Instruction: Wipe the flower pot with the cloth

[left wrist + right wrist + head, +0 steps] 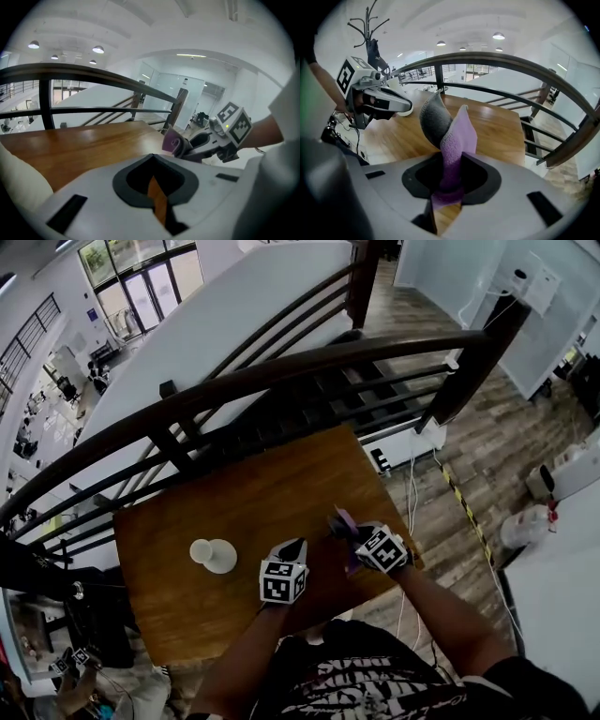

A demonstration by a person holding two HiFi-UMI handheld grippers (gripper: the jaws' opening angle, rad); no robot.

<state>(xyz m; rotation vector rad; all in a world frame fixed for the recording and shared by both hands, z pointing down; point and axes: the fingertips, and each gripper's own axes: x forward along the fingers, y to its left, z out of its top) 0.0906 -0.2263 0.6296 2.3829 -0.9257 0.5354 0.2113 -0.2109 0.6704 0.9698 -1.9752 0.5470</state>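
The cloth (452, 140) is pinched in the right gripper (347, 540), the flower pot (214, 555) sits well left on the desk (244, 493), the left gripper (295, 549) is narrowed on nothing, so a firm pinch is advised.

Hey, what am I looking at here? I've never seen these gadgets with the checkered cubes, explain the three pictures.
A person holds a hand-held two-jaw gripper in each hand; the marker cubes are parts of them. The head view looks down from the person's head; the other two views ride on the grippers. On the brown wooden table stands a white flower pot, untouched. The right gripper is shut on a purple and grey cloth. The left gripper is shut and empty.
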